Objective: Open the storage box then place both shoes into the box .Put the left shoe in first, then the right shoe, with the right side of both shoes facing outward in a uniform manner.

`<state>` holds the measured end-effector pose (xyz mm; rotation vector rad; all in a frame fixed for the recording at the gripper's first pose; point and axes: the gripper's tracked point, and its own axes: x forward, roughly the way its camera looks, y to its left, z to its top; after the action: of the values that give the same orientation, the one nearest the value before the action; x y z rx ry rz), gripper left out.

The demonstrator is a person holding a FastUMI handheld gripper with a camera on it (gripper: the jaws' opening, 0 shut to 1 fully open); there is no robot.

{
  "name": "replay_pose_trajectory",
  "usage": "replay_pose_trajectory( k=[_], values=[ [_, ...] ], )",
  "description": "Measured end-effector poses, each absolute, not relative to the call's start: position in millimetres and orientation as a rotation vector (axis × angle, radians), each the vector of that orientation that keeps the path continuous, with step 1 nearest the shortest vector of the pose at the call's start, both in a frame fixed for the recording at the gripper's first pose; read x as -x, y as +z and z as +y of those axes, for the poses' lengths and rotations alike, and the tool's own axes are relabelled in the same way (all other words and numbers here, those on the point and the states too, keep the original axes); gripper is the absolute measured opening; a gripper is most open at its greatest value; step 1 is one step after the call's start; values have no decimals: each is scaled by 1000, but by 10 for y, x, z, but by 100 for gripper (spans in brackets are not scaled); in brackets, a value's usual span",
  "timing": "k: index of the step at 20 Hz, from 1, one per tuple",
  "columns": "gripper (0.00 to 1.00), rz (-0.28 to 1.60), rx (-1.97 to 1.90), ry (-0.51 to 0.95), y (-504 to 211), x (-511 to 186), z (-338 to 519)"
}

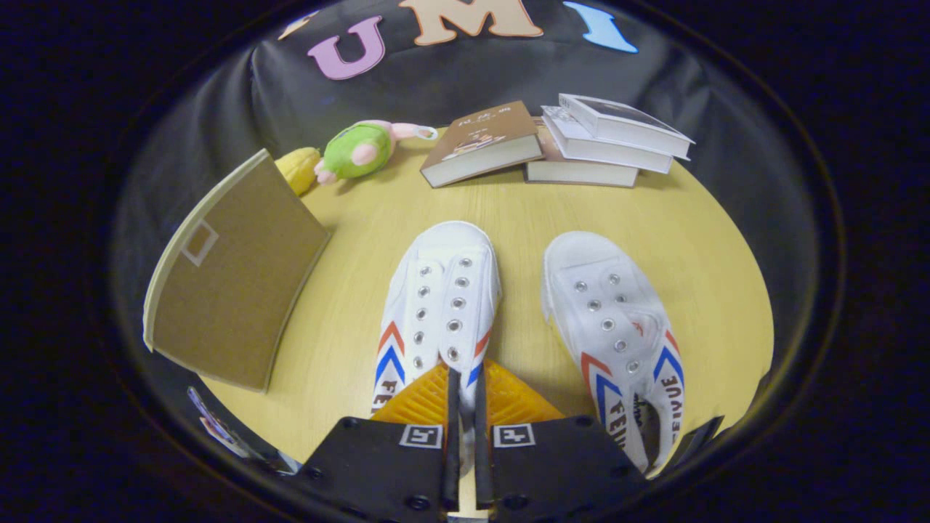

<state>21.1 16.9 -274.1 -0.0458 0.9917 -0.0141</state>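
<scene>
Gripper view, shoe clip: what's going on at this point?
A person's handheld tongs are nearly shut around the rear of the left-hand white shoe, apparently pinching its tongue or heel edge. The other white shoe lies beside it on the wooden table, untouched. The brown storage box stands to the left with its lid side facing the shoes; neither shoe is in it yet. Books and a plush toy sit beyond.

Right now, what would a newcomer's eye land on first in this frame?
Two white shoes on the yellow table: the left-hand shoe lies between and just ahead of the nearly closed fingers of the hand-held gripper, the right-hand shoe beside it. A brown storage box stands left, stacked books beyond.
</scene>
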Motion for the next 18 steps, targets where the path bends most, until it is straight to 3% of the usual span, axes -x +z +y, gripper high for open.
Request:
replay_pose_trajectory(
  k=[4,12,18],
  values=[
    [4,941,-114,-48,-2703,-228,189],
    [3,822,-328,6,-2454,-316,599],
    [3,748,-454,82,-1834,-449,1033]
  ],
)
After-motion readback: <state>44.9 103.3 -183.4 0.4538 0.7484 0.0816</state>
